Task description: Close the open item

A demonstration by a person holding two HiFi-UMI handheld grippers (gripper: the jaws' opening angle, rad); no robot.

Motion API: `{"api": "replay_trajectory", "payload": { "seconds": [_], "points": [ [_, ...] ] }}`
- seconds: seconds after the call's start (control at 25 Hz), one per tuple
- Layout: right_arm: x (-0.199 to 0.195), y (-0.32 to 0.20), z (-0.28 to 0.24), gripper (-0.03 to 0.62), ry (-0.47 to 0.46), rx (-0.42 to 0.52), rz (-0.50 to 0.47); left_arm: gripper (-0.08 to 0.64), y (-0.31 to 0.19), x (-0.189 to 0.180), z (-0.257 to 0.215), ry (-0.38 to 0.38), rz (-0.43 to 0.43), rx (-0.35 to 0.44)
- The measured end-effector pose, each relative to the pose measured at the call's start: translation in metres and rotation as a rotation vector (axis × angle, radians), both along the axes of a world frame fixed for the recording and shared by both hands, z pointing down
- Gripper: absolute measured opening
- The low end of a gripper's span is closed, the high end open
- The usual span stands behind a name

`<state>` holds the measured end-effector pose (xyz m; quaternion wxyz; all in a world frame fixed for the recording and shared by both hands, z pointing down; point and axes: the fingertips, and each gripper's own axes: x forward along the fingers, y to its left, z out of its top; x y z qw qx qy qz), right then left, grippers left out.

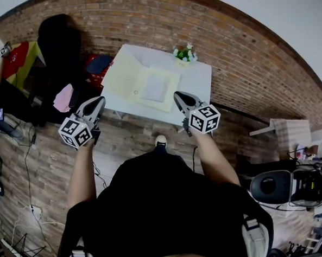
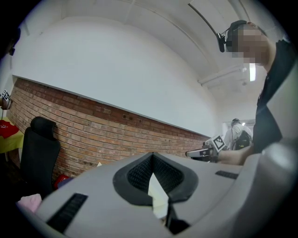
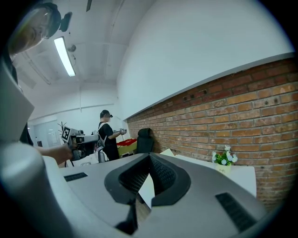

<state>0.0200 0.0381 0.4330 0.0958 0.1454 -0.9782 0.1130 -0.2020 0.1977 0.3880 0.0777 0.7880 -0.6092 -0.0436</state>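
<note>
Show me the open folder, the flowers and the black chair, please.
open folder [image 1: 122, 76]: head view, on its raised left flap.
flowers [image 1: 184, 53]: head view, on the blossoms.
black chair [image 1: 60, 42]: head view, on its backrest.

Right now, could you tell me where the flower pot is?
In the head view the flower pot stands near the table's far right corner, beside the brick wall, beyond the open yellow item.
</note>
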Motion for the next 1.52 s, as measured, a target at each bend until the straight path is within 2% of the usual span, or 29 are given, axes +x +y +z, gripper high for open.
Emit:
{"api": "replay_trajectory", "payload": {
  "seconds": [0.52, 1.52],
  "points": [
    [-0.006, -0.045, 0.018, 0.021, -0.006, -0.049, -0.032, 0.009, -0.038, -0.004, 0.016, 0.023, -0.045, -0.062],
    [-0.037, -0.13, 0.041, 0.021, 0.006, -0.104, -0.093, 0.009, -0.11, -0.038, 0.041, 0.044, -0.122, -0.13]
  ]
}}
